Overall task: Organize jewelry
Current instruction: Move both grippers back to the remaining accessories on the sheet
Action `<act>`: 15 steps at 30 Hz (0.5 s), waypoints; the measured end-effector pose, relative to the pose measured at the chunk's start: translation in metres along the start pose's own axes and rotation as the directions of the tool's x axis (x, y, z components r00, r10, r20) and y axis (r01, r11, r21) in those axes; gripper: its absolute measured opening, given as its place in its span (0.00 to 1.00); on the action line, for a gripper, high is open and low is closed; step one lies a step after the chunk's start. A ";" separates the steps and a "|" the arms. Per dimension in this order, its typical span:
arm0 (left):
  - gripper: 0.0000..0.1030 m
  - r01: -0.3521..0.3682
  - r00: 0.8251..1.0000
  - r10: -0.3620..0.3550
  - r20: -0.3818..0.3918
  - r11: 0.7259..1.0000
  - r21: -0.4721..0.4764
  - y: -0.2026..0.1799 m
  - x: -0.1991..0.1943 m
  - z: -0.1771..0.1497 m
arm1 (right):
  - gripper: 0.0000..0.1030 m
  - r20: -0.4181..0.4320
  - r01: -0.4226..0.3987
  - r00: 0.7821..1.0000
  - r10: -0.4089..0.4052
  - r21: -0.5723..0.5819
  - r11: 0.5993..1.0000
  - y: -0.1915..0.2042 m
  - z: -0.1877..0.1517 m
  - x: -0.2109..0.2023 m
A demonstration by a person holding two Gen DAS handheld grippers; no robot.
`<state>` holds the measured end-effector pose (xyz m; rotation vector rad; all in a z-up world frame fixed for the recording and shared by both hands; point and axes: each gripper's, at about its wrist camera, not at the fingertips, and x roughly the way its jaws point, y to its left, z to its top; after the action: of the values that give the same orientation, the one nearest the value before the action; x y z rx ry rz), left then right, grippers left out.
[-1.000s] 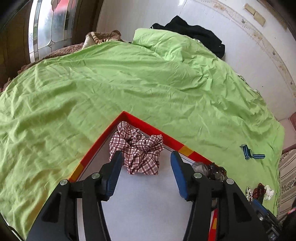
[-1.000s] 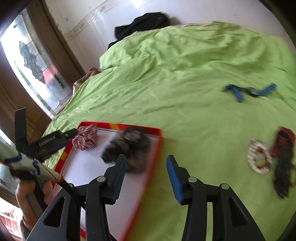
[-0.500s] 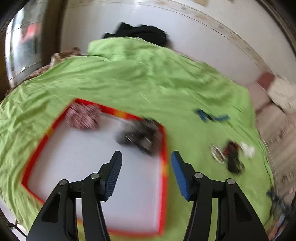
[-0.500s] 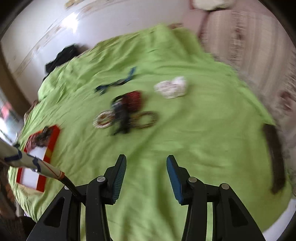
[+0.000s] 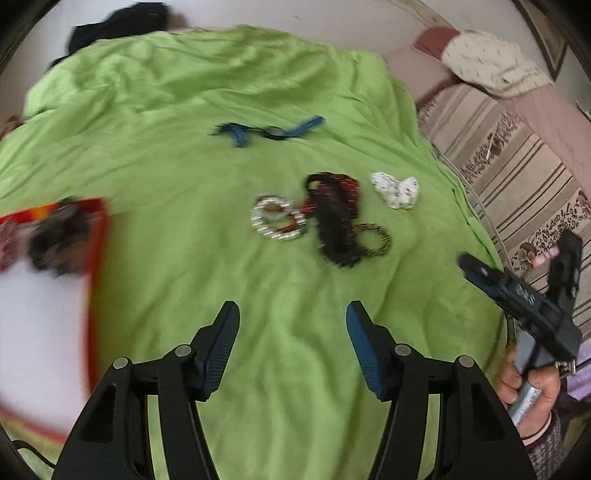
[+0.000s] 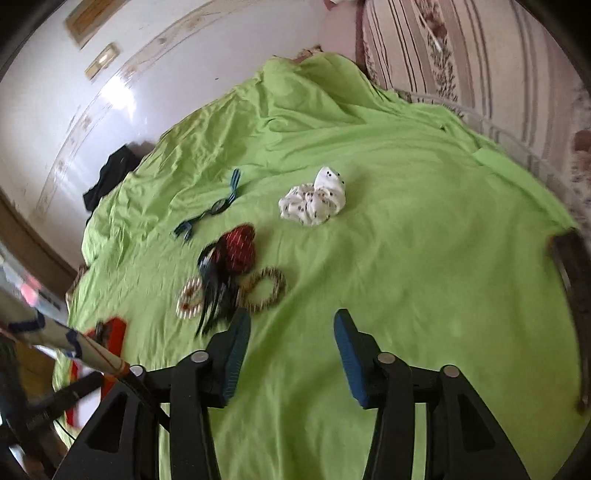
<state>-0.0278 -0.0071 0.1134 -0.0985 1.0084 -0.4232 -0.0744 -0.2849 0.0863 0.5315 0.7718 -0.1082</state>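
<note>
A cluster of jewelry lies on the green sheet (image 5: 166,155): a silver bead bracelet (image 5: 276,221), a red and black bead bundle (image 5: 334,210), a brown bead bracelet (image 5: 375,240), a white scrunchie (image 5: 397,189) and a blue watch strap (image 5: 269,130). The red-rimmed tray (image 5: 99,258) at the left holds a dark scrunchie (image 5: 59,240). My left gripper (image 5: 292,332) is open and empty, short of the cluster. My right gripper (image 6: 291,332) is open and empty, near the brown bracelet (image 6: 264,290); the white scrunchie (image 6: 314,205) lies beyond.
A striped cushion (image 5: 517,155) and a pale pillow (image 5: 487,62) lie right of the sheet. Black clothing (image 5: 110,22) sits at the far edge. The right gripper (image 5: 517,295) shows at the right of the left wrist view.
Both grippers have swung right, away from the tray and toward the jewelry cluster. Both stay open and empty.
</note>
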 end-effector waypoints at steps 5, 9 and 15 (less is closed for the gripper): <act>0.63 0.047 0.999 -0.045 -0.028 0.998 0.052 -0.029 0.061 0.028 | 0.66 0.030 0.028 0.999 -0.030 0.062 0.998 -0.012 0.048 0.056; 0.64 0.079 0.995 -0.076 -0.066 0.996 0.036 -0.032 0.102 0.045 | 0.66 0.060 0.033 0.998 -0.037 0.061 0.998 -0.016 0.070 0.089; 0.64 0.120 0.989 -0.115 -0.091 0.991 0.054 -0.041 0.141 0.058 | 0.67 0.037 0.064 0.997 -0.065 0.045 0.997 -0.026 0.078 0.125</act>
<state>0.0731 -0.1056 0.0427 -0.0866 1.0790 -0.5691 0.0579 -0.3339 0.0351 0.5443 0.7504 -0.1947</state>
